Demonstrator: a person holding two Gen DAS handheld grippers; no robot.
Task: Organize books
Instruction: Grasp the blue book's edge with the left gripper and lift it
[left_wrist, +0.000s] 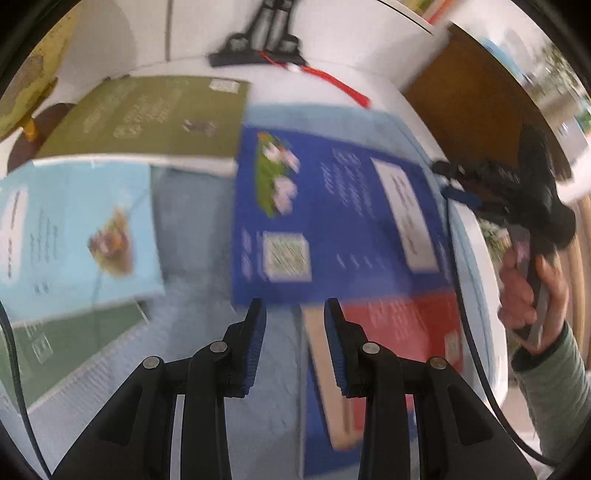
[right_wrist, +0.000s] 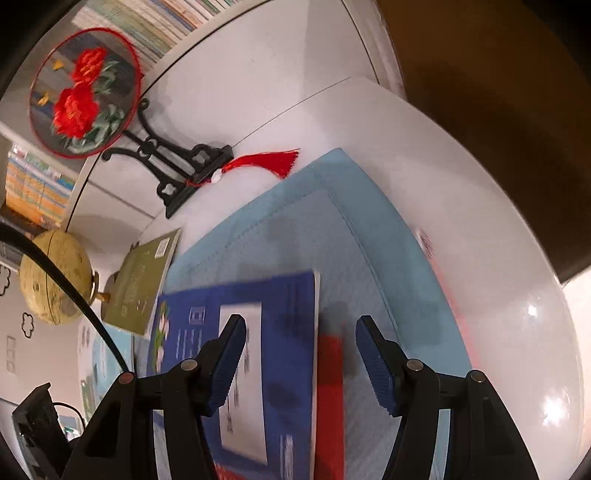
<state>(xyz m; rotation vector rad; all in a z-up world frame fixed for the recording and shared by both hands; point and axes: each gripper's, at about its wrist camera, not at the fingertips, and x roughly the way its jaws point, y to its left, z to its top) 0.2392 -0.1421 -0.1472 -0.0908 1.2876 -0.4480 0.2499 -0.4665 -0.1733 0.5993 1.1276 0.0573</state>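
Right wrist view: right tool (right_wrist: 300, 338) apart, nothing held, straddling right edge of dark blue glossy book (right_wrist: 236, 369); book's long axis runs along tool's pointing line. Left tool (left_wrist: 295, 314) apart too, just short of same book's near edge.

Glossy paper cover on blue book (left_wrist: 332, 206), textured cloth mat (right_wrist: 369, 236), smooth shiny white table (right_wrist: 498, 258).

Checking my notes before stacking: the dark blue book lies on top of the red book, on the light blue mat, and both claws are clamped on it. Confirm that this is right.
Not quite. The dark blue book does lie over the red book on the light blue mat, but neither claw grips it. The left claw and right claw hang open above the books, as each wrist view shows.
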